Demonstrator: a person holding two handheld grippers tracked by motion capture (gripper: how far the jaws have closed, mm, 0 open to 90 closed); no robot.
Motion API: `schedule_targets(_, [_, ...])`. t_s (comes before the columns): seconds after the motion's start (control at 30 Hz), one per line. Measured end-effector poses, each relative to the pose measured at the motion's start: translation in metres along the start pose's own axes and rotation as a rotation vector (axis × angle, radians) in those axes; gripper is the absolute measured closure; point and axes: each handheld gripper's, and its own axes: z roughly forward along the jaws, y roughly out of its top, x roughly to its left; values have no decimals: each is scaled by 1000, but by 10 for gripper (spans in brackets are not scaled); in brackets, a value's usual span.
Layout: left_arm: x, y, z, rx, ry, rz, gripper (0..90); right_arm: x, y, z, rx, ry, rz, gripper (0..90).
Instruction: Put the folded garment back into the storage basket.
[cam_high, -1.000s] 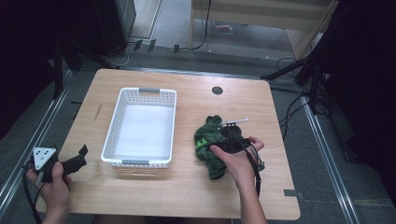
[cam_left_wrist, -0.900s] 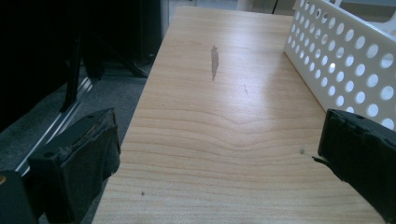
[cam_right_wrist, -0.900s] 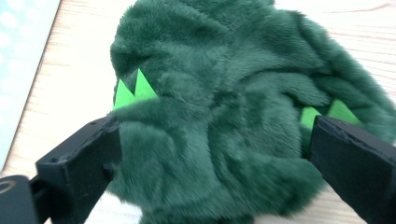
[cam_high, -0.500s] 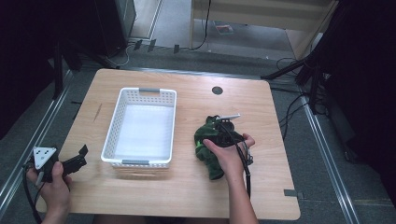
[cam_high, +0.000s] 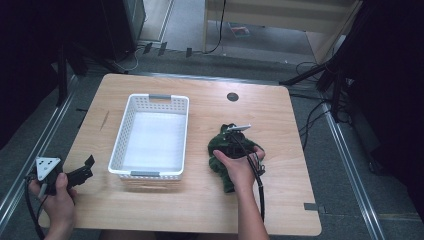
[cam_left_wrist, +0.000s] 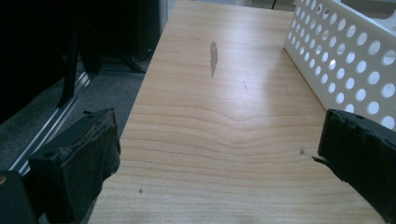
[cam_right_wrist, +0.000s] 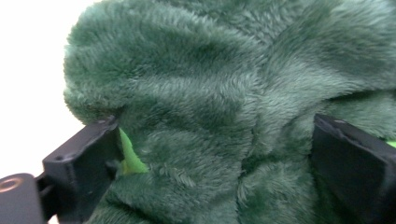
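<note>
A dark green plush toy lies on the wooden table, right of the white perforated basket. My right gripper points down into it. In the right gripper view the green fur bulges between the two wide-set jaws of that gripper, which have just been closing a little around it; the fur brushes both pads, with no squeeze visible. My left gripper rests at the table's near left corner. Its jaws stand open over bare wood.
The basket has nothing in it and stands just right of the left gripper's jaws. A round cable hole sits near the table's far edge. Cables and dark stands surround the table on the floor.
The right hand has sunk onto the plush toy and shifted slightly left. The left hand and the basket have not moved.
</note>
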Motion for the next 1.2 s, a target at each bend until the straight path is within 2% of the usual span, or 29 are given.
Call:
schedule_targets(0.1, [0,0,0,0,0,-1,0,0,-2,0,-15,-9,10,106])
schedule_targets(0.13, [0,0,0,1,-3,0,1,1,-5,0,-31,-37,-10,137])
schedule_targets(0.2, [0,0,0,3,-3,3,1,2,-6,0,-37,-46,-20,145])
schedule_targets(0.27, [0,0,0,5,-3,2,1,6,-9,2,-52,-88,-53,151])
schedule_targets(0.3, [0,0,0,6,-4,4,1,8,-10,2,-59,-97,-47,151])
schedule_targets(0.4, [0,0,0,5,-7,-1,1,7,-12,3,-80,-99,-39,150])
schedule_targets(0.53, [0,0,0,9,-9,-1,1,7,-19,3,-138,-101,-34,181])
schedule_targets(0.63, [0,0,0,9,-9,-2,1,2,-21,-1,-159,-102,-31,341])
schedule_targets(0.7, [0,0,0,9,-8,-3,1,-3,-23,-4,-172,-110,-11,456])
schedule_targets(0.83, [1,0,0,11,-11,-9,1,-8,-26,-5,-201,-113,-16,562])
schedule_targets(0.9, [0,0,0,10,-10,-7,1,-10,-28,-6,-222,-112,8,631])
schedule_targets(0.97, [0,0,0,10,-8,-1,1,-11,-29,-6,-234,-106,7,644])
schedule_targets(1.2, [-1,0,0,9,-10,-2,1,-18,-42,-2,-346,-63,-14,708])
